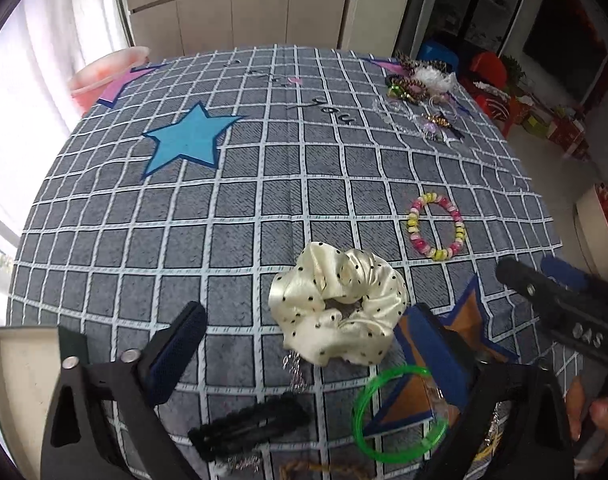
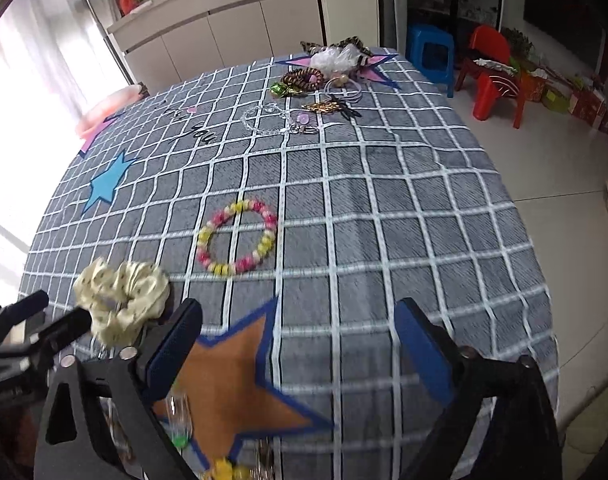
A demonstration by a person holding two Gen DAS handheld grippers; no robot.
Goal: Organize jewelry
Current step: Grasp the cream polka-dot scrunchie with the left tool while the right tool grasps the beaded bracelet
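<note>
Nearest the left gripper [image 1: 304, 356], jaws wide and empty, lie a black hair clip [image 1: 250, 426] and green bangle [image 1: 400, 412]; the cream scrunchie [image 1: 338, 304] sits just ahead between them. Right gripper [image 2: 300, 348], also wide and empty, faces the beaded bracelet [image 2: 238, 238] farther up the table [image 2: 384, 216]. A jewelry pile [image 2: 324, 84] lies at the far edge.
</note>
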